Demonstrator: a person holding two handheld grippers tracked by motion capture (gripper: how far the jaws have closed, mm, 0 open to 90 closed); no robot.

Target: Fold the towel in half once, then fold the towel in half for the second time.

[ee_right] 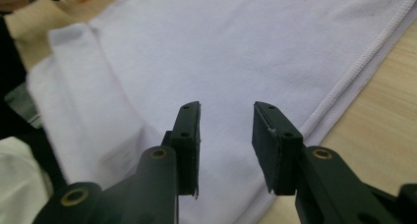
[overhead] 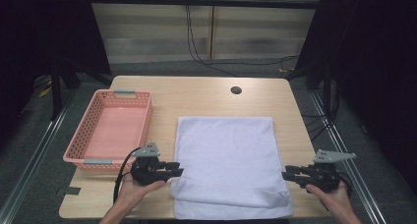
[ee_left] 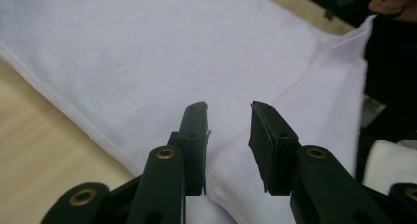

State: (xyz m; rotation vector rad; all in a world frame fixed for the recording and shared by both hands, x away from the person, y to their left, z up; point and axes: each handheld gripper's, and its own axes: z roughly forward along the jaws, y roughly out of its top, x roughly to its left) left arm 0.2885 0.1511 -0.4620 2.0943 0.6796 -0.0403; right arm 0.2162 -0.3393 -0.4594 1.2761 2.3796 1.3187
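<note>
Wooden table [overhead: 206, 94] with rounded corners, standing on a grey floor before dark curtains, carries a white towel [overhead: 226, 160] and a pink plastic basket [overhead: 88, 130]. Towel: spread flat on the right-centre of the table, its near part folded over into a doubled band along the table's near edge. Basket: just left of the towel and apart from it, with grey handles at both short ends. Cable hole [overhead: 236, 90]: beyond the towel's far edge.

Left gripper [overhead: 174, 169]: held in the person's left hand [overhead: 135, 187] at the towel's near left edge, jaws pointing toward the cloth. In the left gripper view the jaws stand parted above the folded hem, nothing between them.

Right gripper [overhead: 290, 172]: held in the right hand [overhead: 334, 197] at the towel's near right edge, pointing inward. In the right gripper view its jaws are likewise spread over the stitched edge, gripping nothing.
</note>
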